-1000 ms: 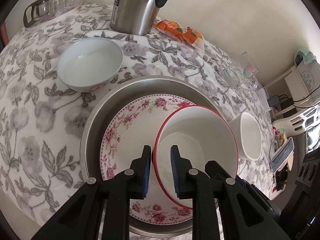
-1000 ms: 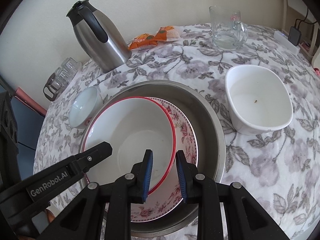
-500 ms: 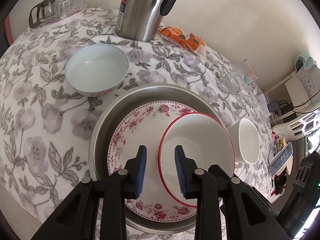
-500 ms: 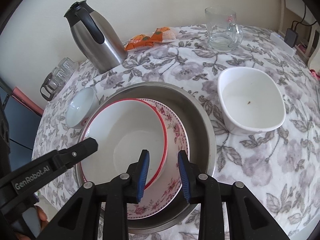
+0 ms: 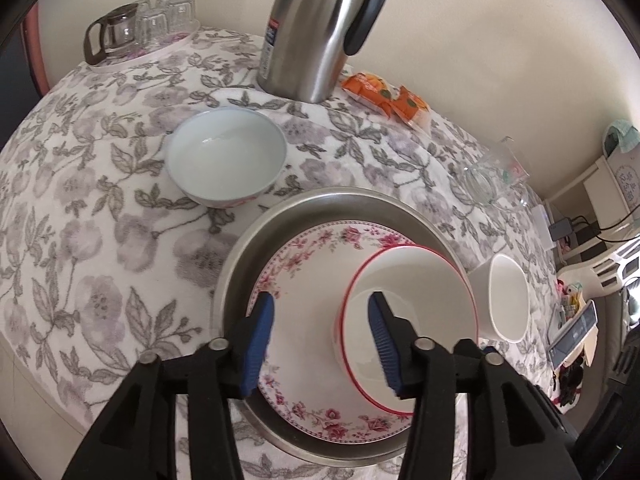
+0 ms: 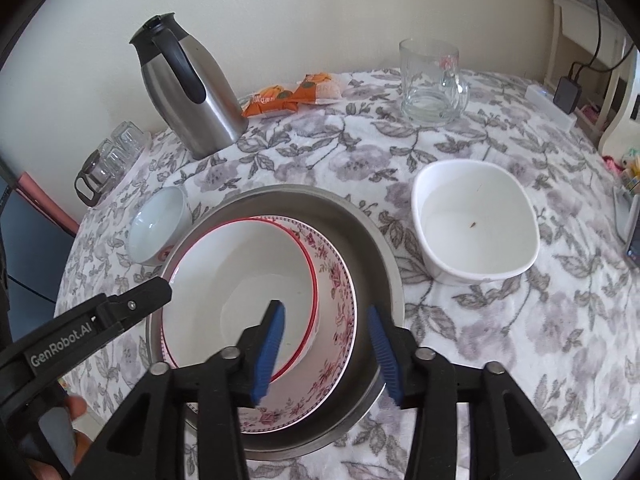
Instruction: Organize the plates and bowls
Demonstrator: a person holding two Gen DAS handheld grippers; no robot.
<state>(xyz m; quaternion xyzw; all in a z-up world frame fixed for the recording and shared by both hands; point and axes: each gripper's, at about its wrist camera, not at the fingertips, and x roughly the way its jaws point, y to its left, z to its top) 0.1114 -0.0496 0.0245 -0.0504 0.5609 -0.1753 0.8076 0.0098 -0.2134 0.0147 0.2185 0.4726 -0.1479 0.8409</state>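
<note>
Now that both our grippers, left [image 5: 318,322] and right [image 6: 326,338], have spread wide, the red-rimmed bowl [image 6: 240,292] sits released on the floral plate [image 5: 304,280].

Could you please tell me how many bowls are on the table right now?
3. The red-rimmed bowl sits on the floral plate inside the metal basin; the small white bowl stands left of the basin; the large white bowl stands to its right. None seems hidden.
</note>
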